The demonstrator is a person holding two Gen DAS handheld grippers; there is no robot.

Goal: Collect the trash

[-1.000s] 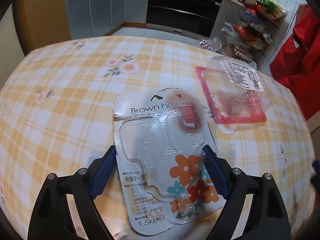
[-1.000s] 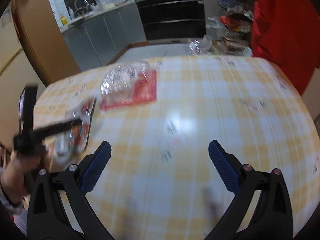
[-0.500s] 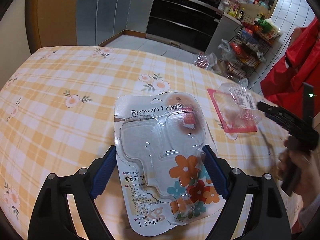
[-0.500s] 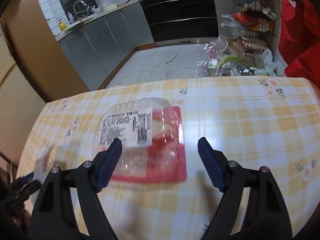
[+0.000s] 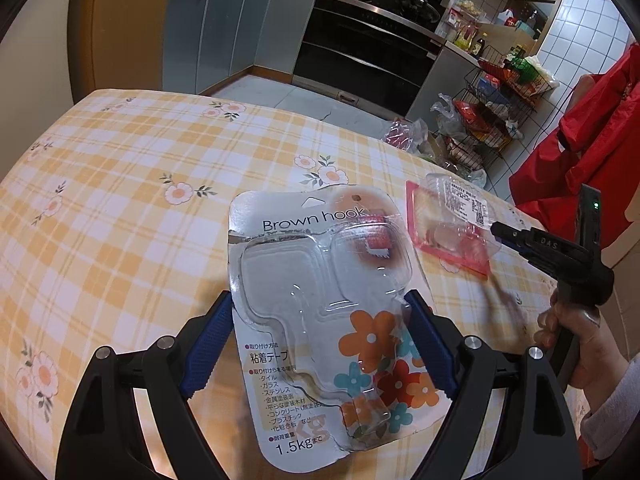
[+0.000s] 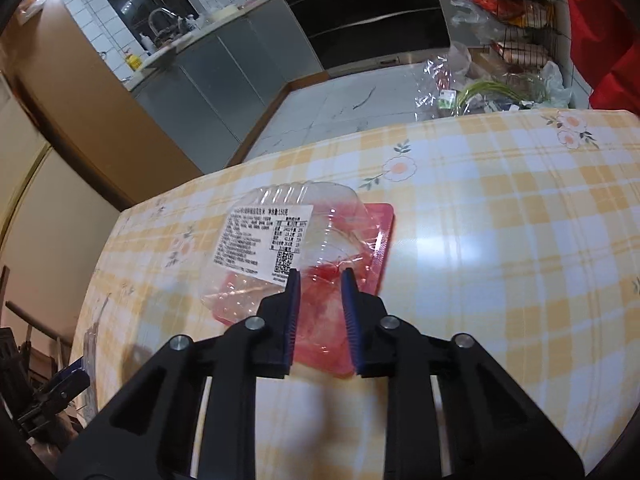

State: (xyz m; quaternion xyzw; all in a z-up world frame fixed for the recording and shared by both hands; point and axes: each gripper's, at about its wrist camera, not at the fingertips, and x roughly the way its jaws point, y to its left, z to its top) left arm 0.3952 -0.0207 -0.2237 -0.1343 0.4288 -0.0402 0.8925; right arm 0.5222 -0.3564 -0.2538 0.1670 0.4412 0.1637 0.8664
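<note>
My left gripper is shut on a "Brown hook" blister pack, white card with clear plastic and flower print, and holds it above the checked tablecloth. A pink tray with a clear lid and white label lies on the table; it also shows in the left wrist view. My right gripper has its jaws narrowed around the tray's near edge, the blue pads against the clear plastic. The right gripper also shows in the left wrist view, at the tray's right side.
The table's far edge drops to a tiled kitchen floor with loose plastic bags. A wire rack with groceries and red fabric stand to the right. Cabinets and an oven line the back wall.
My right gripper has moved in to the pink tray and closed from wide open to a narrow grip on its edge. My left gripper has lifted slightly with the blister pack.
</note>
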